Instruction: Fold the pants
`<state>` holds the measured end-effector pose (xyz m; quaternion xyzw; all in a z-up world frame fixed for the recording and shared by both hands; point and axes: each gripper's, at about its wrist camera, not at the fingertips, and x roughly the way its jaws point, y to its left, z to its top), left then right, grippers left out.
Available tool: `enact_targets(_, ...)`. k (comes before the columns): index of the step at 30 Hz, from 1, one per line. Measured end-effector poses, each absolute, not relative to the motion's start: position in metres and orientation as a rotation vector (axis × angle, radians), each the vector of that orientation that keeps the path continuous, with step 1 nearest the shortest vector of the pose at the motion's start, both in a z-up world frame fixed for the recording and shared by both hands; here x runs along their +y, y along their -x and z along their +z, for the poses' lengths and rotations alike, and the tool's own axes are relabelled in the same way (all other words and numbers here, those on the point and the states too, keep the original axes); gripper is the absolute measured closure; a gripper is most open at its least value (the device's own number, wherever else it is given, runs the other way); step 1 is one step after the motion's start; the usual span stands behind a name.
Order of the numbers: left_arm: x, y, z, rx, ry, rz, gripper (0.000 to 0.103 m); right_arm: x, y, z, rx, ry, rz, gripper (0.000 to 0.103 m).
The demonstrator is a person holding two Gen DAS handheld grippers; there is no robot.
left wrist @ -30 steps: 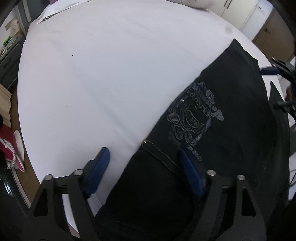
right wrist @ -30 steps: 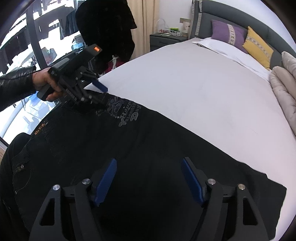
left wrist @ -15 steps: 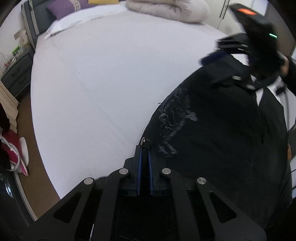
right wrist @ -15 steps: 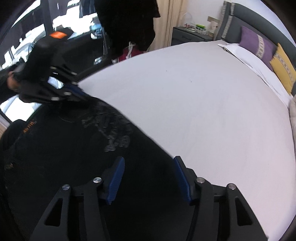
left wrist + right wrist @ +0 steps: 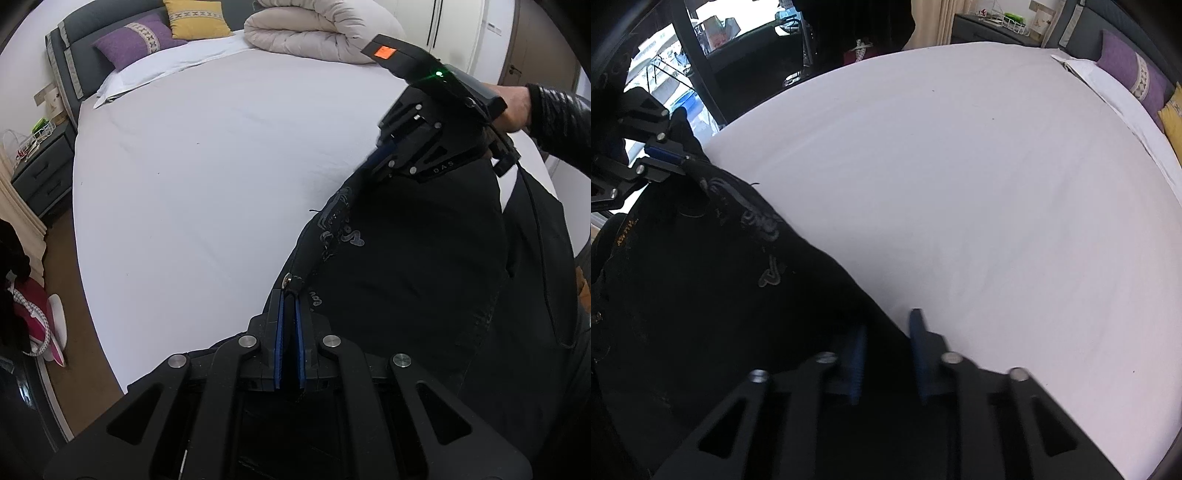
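- The pants point(image 5: 406, 266) lie dark on the near side of the bed point(image 5: 221, 166), along its near edge, with the white sheet open beyond them toward the pillows point(image 5: 140, 40).
- Their far edge, the one facing the open sheet, is raised off the sheet as a taut ridge running between my two grippers; the printed design point(image 5: 340, 229) sits along that ridge.
- That ridge is the long axis that matters: it runs left to right across me, so the fold has to go across it, either toward me over the rest of the cloth or away over the sheet. I cannot tell which from here.
- My left gripper point(image 5: 289, 295) is pressed fully together on the edge beside a small metal rivet point(image 5: 286, 282); only a sliver of cloth shows between the blue pads.
- My right gripper point(image 5: 886, 325) has its fingers a little apart and straddling the same edge farther along. That view is blurred, so I cannot tell whether the pads are already biting the cloth.
- Seen from the left, the right gripper's fingers point down into the fabric where it peaks.
- I judge the left end secure and the right end doubtful; the right must pinch firmly before both ends travel together.
- A rolled duvet point(image 5: 317, 33) lies well beyond, out of the way.
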<state>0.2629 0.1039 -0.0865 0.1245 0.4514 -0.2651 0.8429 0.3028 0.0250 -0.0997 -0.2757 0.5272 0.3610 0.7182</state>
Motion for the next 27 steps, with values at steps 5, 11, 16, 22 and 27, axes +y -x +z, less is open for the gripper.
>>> enact_targets(5,0.101,-0.258,-0.086,0.945,-0.24,-0.555,0.099,0.027,-0.286,-0.081,1.107,0.598,0.777,0.098)
enact_targets(11,0.098,-0.236,-0.071,0.916,-0.229,-0.592,0.099,0.048,-0.242,-0.066,1.042,0.609,0.803,0.098)
enact_targets(16,0.094,-0.201,-0.065,0.922,-0.24,-0.627,0.099,0.061,-0.18,-0.062,1.015,0.636,0.857,0.098)
enact_targets(22,0.087,-0.14,-0.063,0.939,-0.284,-0.724,0.099,0.053,-0.094,-0.062,0.985,0.817,0.886,0.099)
enact_targets(27,0.087,-0.092,-0.067,0.966,-0.337,-0.832,0.099,0.038,-0.035,-0.067,0.964,1.002,0.886,0.099)
